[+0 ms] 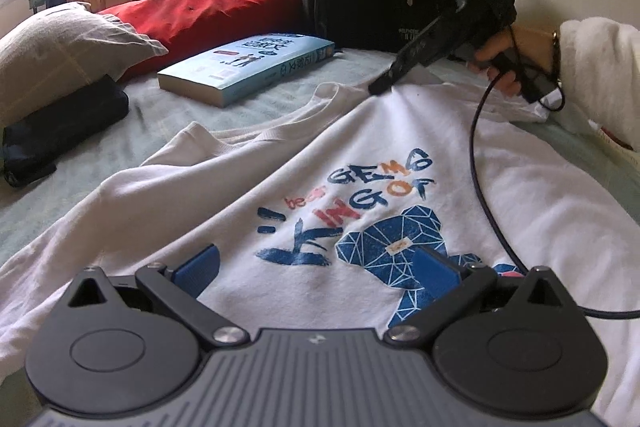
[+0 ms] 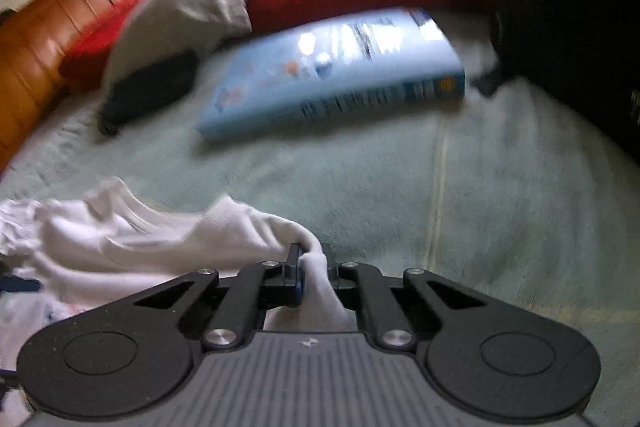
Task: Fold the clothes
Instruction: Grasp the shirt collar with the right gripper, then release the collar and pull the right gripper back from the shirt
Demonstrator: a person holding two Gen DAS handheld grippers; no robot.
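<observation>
Pale green bedding (image 1: 280, 95) is carrying a white T-shirt (image 1: 360, 155), lying print-up. Right gripper (image 2: 310, 261) jaws are pinching its far shoulder fabric near the collar; left gripper (image 1: 316, 267) jaws are hovering released over the print, nearer the hem.

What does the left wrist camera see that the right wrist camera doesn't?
Only the left wrist view shows the blue bear print on the white T-shirt, the person's hand, and the open left claw.

Only the right wrist view shows the orange headboard and the right claw up close, shut on a pinch of shirt.

Both show the T-shirt, the blue book, the red pillow and the pale green bed cover.
</observation>
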